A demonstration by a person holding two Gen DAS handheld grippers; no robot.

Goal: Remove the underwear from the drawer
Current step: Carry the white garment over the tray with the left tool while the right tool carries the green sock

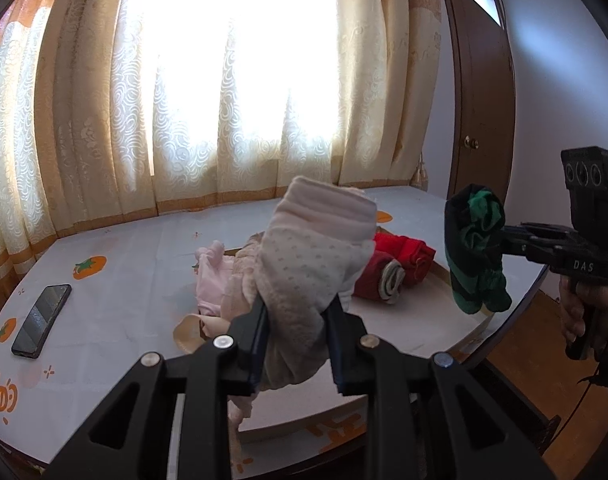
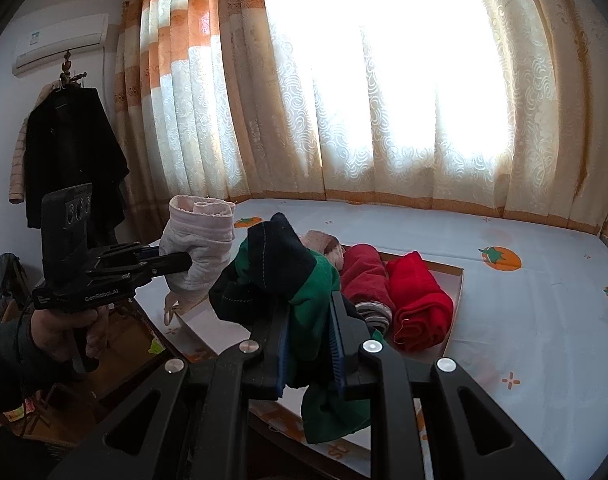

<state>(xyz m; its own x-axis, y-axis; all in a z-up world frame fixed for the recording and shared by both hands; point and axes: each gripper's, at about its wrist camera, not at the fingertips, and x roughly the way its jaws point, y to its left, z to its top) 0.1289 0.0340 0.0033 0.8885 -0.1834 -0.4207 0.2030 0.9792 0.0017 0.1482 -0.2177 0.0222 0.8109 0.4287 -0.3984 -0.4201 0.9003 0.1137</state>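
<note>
My left gripper [image 1: 298,305] is shut on a pale pink, dotted pair of underwear [image 1: 312,248], held up above the shallow white drawer [image 1: 404,314] on the table. The right wrist view shows that gripper [image 2: 184,261] and its pale bundle [image 2: 200,248] at the left. Green and dark navy underwear [image 2: 292,272] is pinched in my right gripper [image 2: 308,305], also lifted over the drawer [image 2: 457,292]. From the left wrist it hangs at the right [image 1: 472,252]. Inside the drawer lie a bright red roll [image 2: 420,304] and a dark red roll [image 2: 364,276].
A black phone [image 1: 42,320] lies on the white tablecloth with orange fruit prints [image 1: 124,280]. Pink garments [image 1: 212,280] sit at the drawer's left. Curtains [image 1: 224,100] close off the back, a brown door [image 1: 484,100] stands right, and a dark coat [image 2: 72,160] hangs left.
</note>
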